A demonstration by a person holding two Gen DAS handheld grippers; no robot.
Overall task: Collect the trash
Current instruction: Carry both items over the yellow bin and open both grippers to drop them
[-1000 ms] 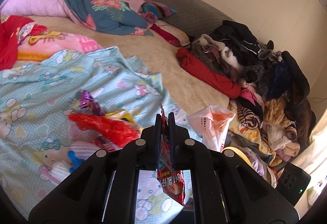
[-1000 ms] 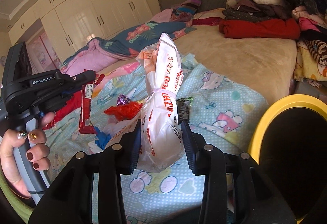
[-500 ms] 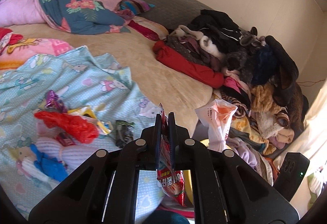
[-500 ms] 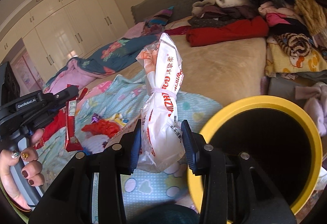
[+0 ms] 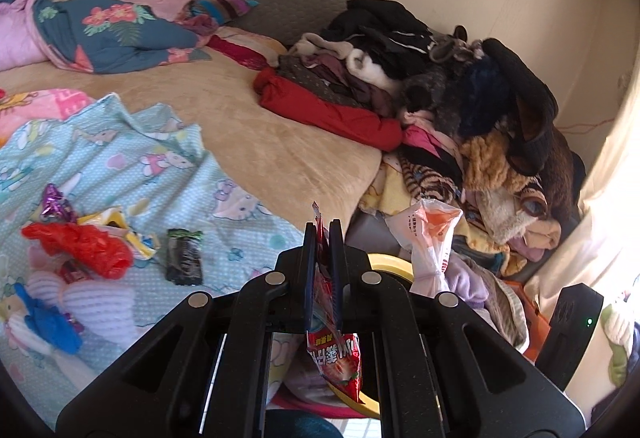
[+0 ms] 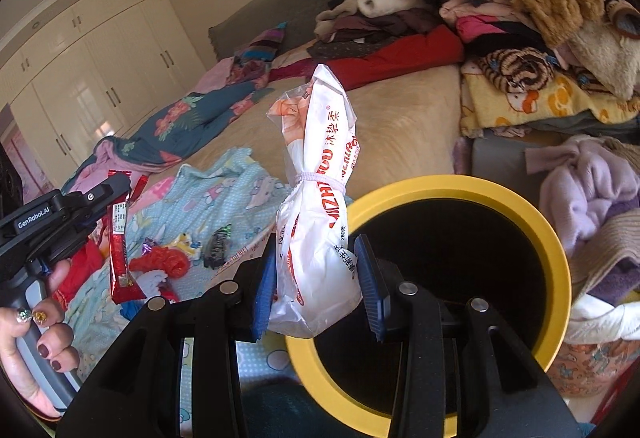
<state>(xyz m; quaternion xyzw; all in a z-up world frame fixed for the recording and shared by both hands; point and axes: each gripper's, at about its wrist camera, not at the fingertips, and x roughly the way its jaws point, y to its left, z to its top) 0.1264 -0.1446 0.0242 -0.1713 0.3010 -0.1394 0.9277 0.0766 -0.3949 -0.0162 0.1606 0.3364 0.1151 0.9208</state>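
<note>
My left gripper (image 5: 323, 234) is shut on a red snack wrapper (image 5: 334, 358) that hangs down between its fingers; the wrapper also shows in the right wrist view (image 6: 119, 238). My right gripper (image 6: 316, 262) is shut on a white knotted plastic bag (image 6: 320, 198), held upright at the near left rim of a yellow-rimmed black trash bin (image 6: 556, 258). The bin's rim (image 5: 390, 264) shows just behind the left gripper. More trash lies on the light-blue blanket (image 5: 120, 158): a red plastic bag (image 5: 86, 248), a black wrapper (image 5: 184, 256), a purple foil wrapper (image 5: 54, 200).
A tall pile of clothes (image 5: 440, 86) covers the bed's right side, with more clothes beside the bin (image 6: 580, 178). A floral quilt (image 5: 112, 34) lies at the bed's far left. White wardrobes (image 6: 80, 78) stand behind the bed.
Both grippers have swung right, away from the blanket toward the bin. The bin now fills the lower right of the right wrist view. Both still hold their trash.
</note>
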